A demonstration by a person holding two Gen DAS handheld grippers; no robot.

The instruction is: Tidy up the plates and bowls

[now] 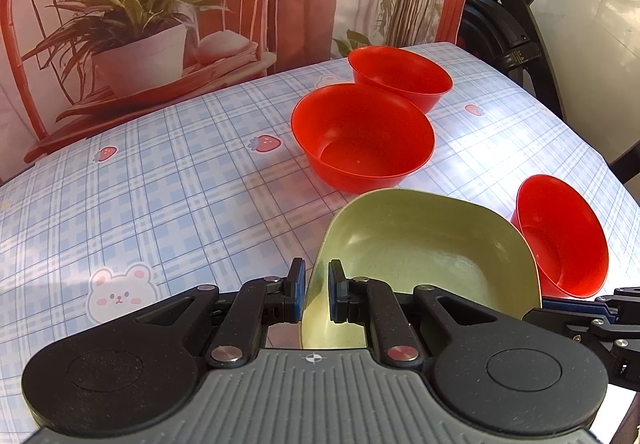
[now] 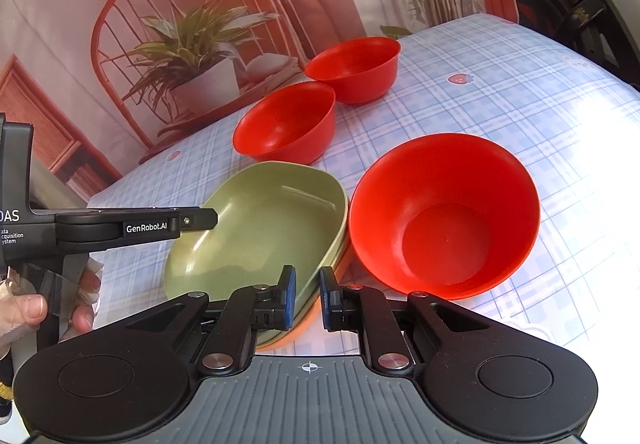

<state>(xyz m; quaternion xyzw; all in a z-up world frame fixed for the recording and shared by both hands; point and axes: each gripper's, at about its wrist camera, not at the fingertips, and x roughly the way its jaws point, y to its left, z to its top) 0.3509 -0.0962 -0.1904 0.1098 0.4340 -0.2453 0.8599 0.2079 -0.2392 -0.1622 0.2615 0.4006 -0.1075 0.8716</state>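
Stacking looks partly done: a green plate is sitting on what seems to be another green plate and an orange plate at the near edge of the bench, with the left tool clamping the top plate's rim. The right tool is straddling the stack's near rim with its pads slightly apart, not pressing. Three red bowls are sitting loose, one beside the stack and two farther back, so nesting is probably remaining.
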